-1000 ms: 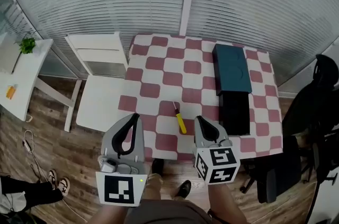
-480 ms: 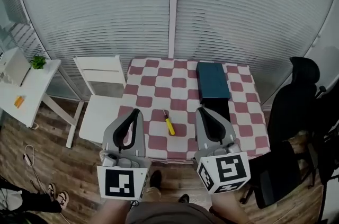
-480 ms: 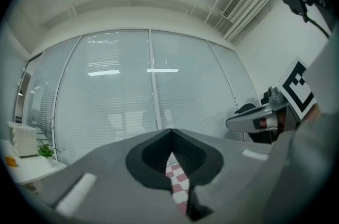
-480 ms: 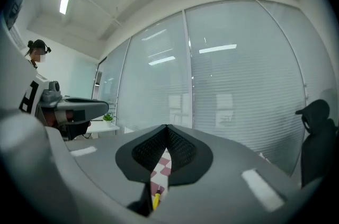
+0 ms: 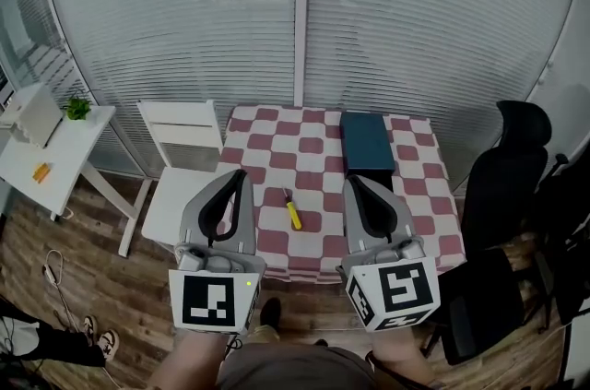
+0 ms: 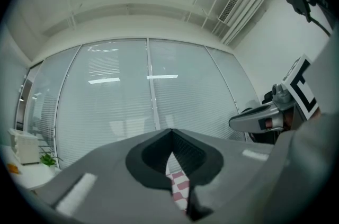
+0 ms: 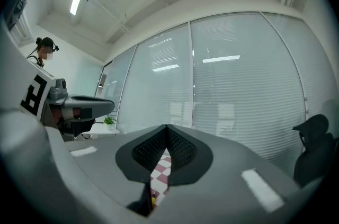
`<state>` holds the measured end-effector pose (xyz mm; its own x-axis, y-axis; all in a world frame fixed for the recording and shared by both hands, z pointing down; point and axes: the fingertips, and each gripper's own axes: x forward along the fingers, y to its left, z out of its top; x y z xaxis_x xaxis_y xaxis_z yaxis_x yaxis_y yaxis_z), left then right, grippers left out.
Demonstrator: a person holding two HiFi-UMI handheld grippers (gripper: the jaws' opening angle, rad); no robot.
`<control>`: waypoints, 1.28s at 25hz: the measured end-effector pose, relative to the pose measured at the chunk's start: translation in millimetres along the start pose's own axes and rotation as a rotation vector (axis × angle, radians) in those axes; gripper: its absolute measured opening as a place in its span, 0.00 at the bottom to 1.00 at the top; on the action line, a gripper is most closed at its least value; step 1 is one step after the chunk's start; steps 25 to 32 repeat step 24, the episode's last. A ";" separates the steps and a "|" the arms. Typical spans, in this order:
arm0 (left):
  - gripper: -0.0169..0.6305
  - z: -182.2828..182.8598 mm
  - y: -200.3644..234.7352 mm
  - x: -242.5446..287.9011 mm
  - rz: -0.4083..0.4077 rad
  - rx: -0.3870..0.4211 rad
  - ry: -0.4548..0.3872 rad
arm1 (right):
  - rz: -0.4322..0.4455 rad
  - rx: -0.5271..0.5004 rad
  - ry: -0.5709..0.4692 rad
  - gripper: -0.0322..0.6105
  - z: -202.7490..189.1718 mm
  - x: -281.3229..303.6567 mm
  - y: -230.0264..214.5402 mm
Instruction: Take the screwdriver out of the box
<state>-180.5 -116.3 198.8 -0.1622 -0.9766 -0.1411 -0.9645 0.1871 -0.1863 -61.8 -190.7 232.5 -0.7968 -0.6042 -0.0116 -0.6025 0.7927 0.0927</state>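
Note:
The screwdriver [image 5: 291, 212], yellow-handled with a dark shaft, lies on the red-and-white checkered table [image 5: 277, 139], outside the box. The dark teal box [image 5: 366, 139] sits at the table's far right; its near part is hidden behind my right gripper [image 5: 353, 183]. Both grippers are held up high in front of the table, well above the screwdriver, one on each side of it. My left gripper [image 5: 240, 175] is shut and empty, and so is the right. In each gripper view the jaws meet at the tip, left gripper [image 6: 170, 133] and right gripper [image 7: 167, 127], pointing at the blinds.
A white chair [image 5: 187, 150] stands against the table's left side. A white side table [image 5: 37, 153] with a small plant is farther left. A black office chair [image 5: 510, 185] stands at the right. Window blinds [image 5: 184, 10] close off the back. A person's feet [image 5: 100, 342] show at lower left.
The head view has drawn back and up, so the table looks smaller and farther. Both grippers have risen, still shut. The screwdriver has stayed where it was on the cloth.

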 end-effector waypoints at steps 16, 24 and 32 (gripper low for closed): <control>0.03 -3.7 -4.3 4.3 -0.006 0.017 0.004 | 0.012 0.018 -0.009 0.09 -5.1 -0.6 -0.7; 0.03 -10.0 2.6 7.3 0.001 0.017 0.022 | 0.015 0.020 -0.002 0.09 -8.2 6.6 0.8; 0.03 -10.0 2.6 7.3 0.001 0.017 0.022 | 0.015 0.020 -0.002 0.09 -8.2 6.6 0.8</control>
